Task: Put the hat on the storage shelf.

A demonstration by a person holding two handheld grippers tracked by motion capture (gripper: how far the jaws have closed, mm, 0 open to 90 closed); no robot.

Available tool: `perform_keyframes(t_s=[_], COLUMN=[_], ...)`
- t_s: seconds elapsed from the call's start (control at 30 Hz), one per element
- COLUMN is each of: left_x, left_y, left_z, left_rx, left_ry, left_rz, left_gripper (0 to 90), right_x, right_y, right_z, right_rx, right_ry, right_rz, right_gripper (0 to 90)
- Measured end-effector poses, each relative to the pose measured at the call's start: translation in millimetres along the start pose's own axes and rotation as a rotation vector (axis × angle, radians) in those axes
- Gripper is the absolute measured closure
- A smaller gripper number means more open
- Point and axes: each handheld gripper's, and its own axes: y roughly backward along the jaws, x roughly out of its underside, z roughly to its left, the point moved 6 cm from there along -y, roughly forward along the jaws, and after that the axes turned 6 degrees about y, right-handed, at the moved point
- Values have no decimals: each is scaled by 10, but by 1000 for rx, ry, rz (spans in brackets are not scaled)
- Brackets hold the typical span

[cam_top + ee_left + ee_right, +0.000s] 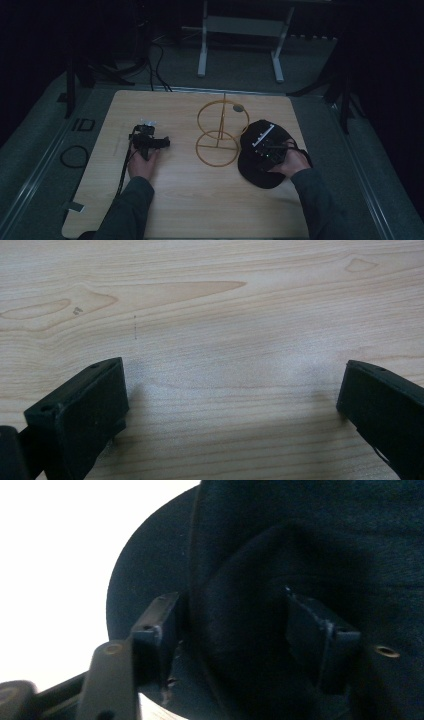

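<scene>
Gripping soft, light black cap (crown fabric bunching) with right claw, lower right; left claw resting released.

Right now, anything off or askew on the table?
Nothing stands out. The wire stand is upright, the black cap lies beside it under the right tongs, and the left tongs rest open on bare wood.

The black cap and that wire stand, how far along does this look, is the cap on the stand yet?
Not yet. Done: the right gripper has reached the black cap, its fingers bracketing a fold of the fabric. In hand: that grasp; the cap lies on the table beside the gold wire stand, which is bare. Left, probably: lifting the cap onto the stand. The left gripper is open above bare wood.
</scene>
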Motion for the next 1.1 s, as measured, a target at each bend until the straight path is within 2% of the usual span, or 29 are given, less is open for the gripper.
perform_keyframes(t_s=[0.13, 0.33, 0.47, 0.6, 0.83, 1.1], left_x=[1, 1, 1, 0, 0, 0], left_y=[1, 1, 1, 0, 0, 0], left_z=[1, 1, 1, 0, 0, 0], left_rx=[0, 0, 0, 0, 0, 0], left_ry=[-1, -2, -2, 0, 0, -1], left_rz=[1, 1, 2, 0, 0, 1], left_gripper=[0, 0, 0, 0, 0, 0], right_x=[-15, -24, -26, -36, -44, -30], right_y=[-20, -38, -51, -56, -30, 26], right_z=[-47, -57, -76, -77, -91, -80], right_rx=[-33, -119, -159, -203, -241, -205], right_ry=[-13, -12, -16, -42, -80, -51], right_rz=[9, 9, 7, 15, 34, 46], right_gripper=[452, 579, 638, 718, 768, 775])
